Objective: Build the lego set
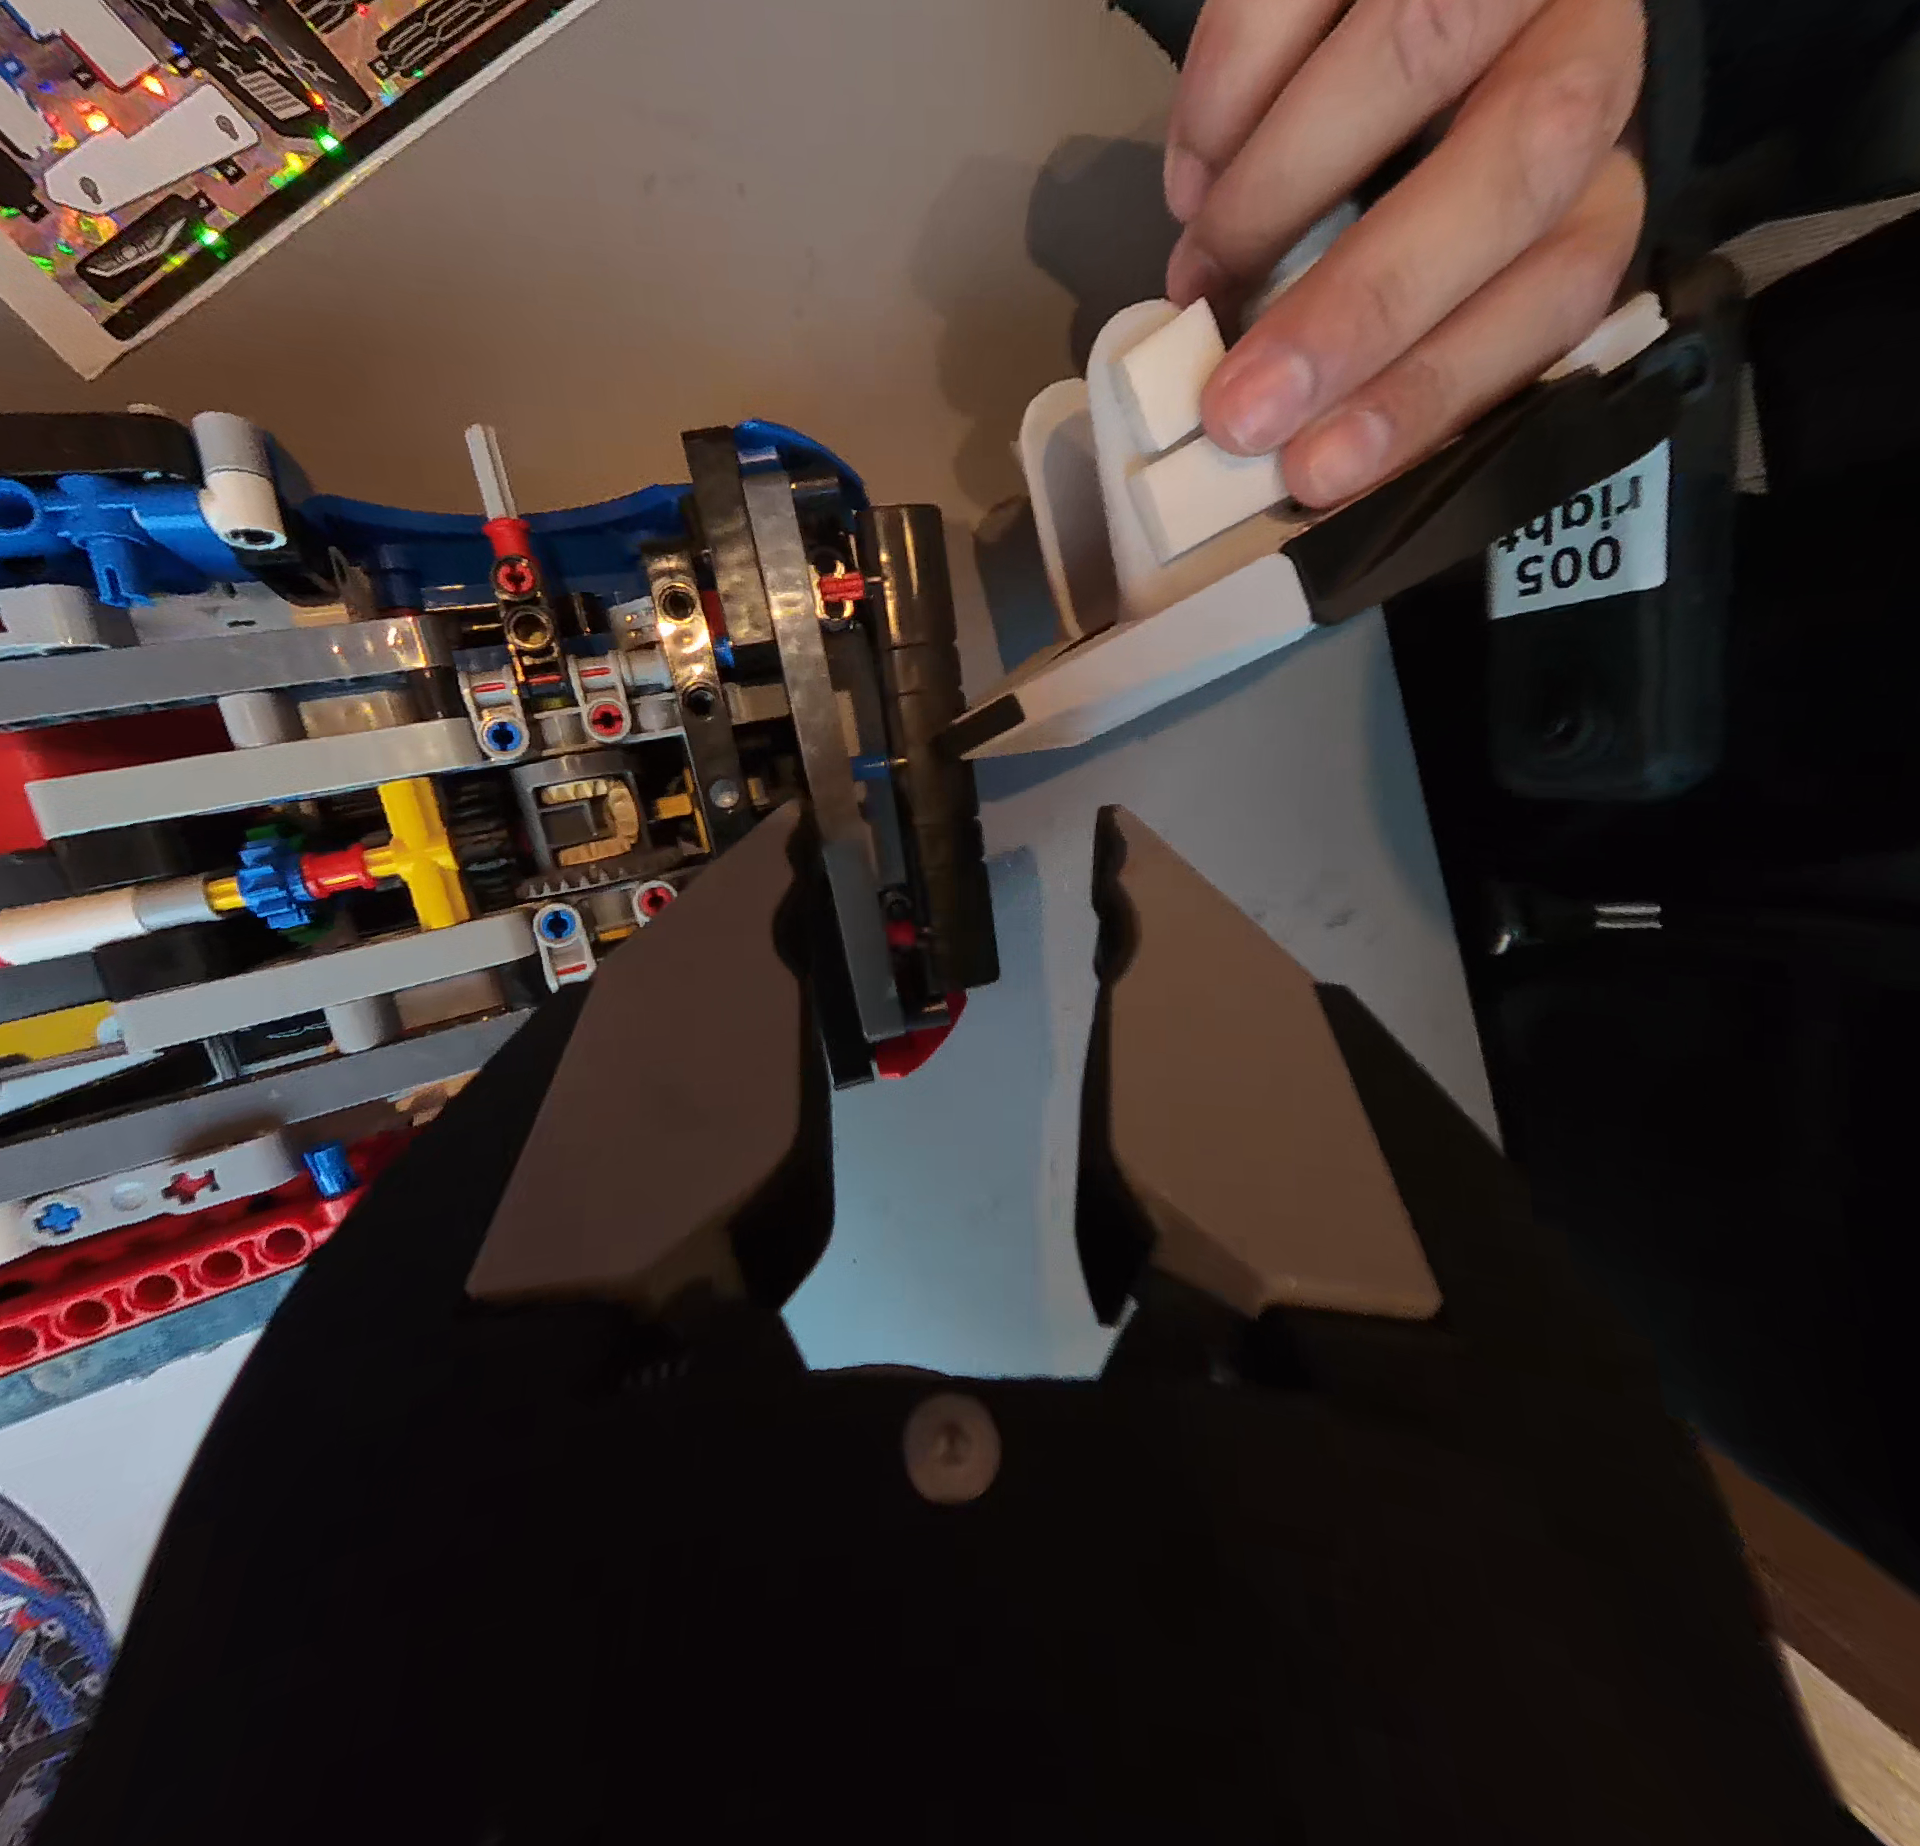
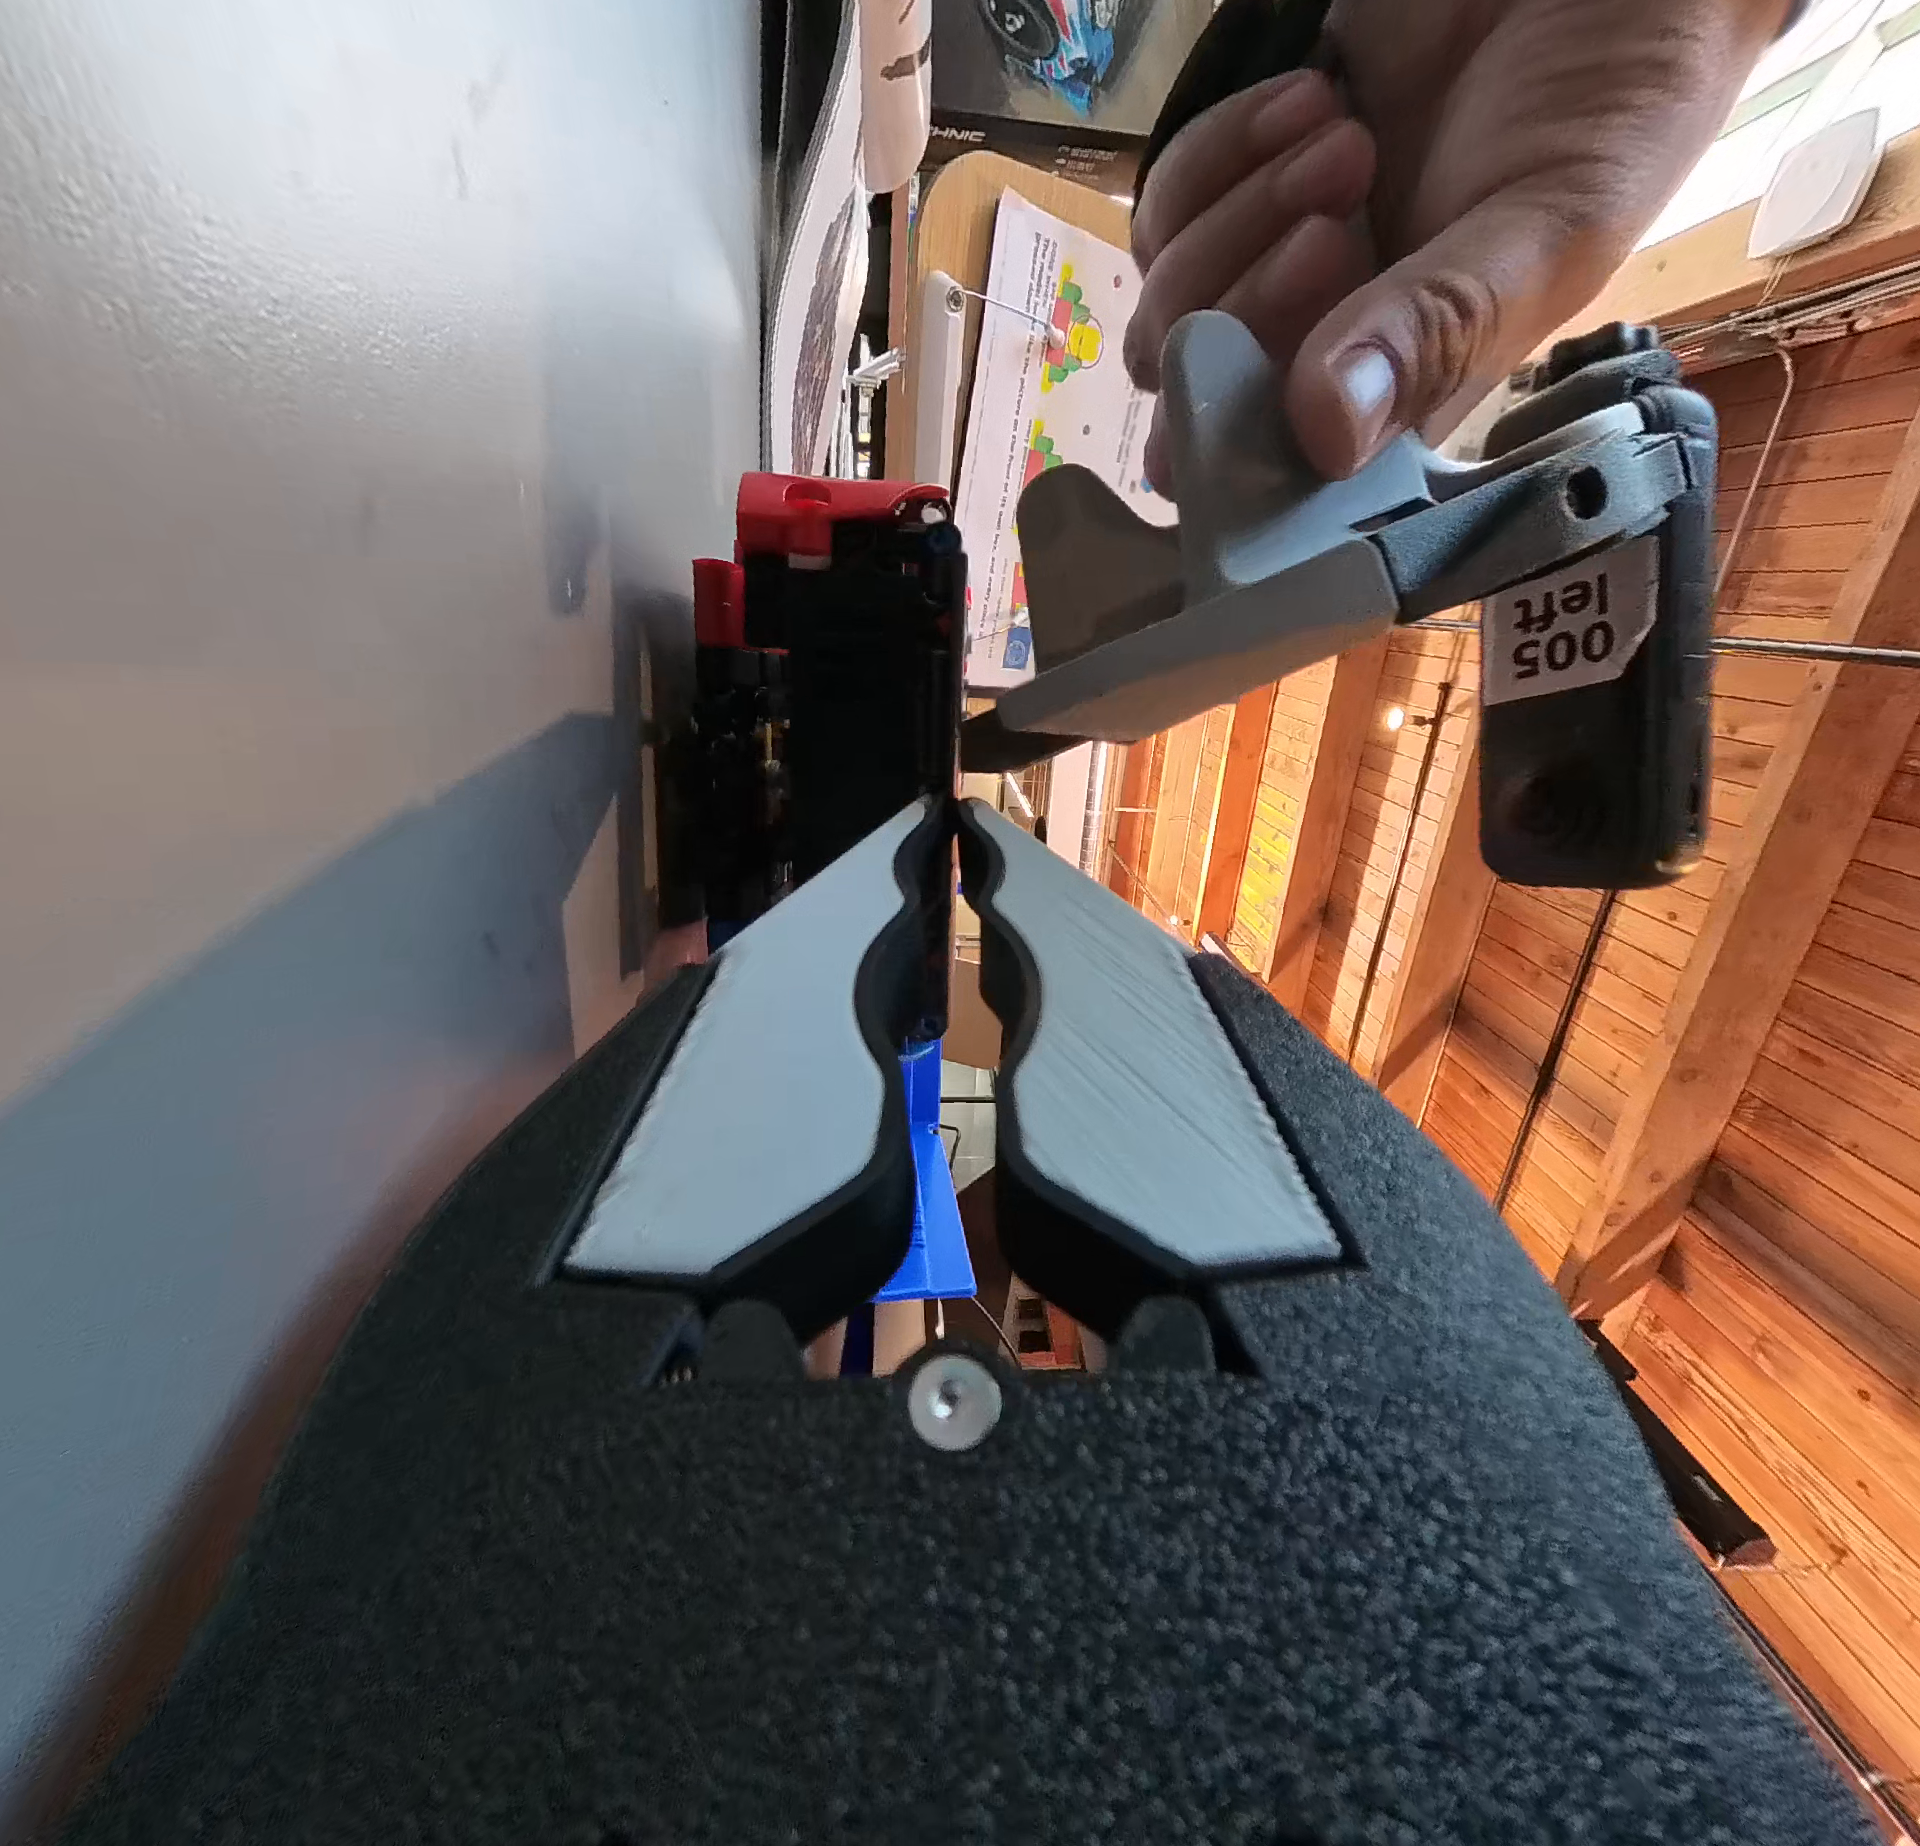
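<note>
Half the lego model (image 1: pixel 436 757) out of frame

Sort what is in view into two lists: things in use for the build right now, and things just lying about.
In use:
- Lego model, black end panel
- left gripper, open around the panel's edge
- right gripper, shut on the panel

Lying about:
- sticker sheet
- Lego box
- printed paper sheet
</note>
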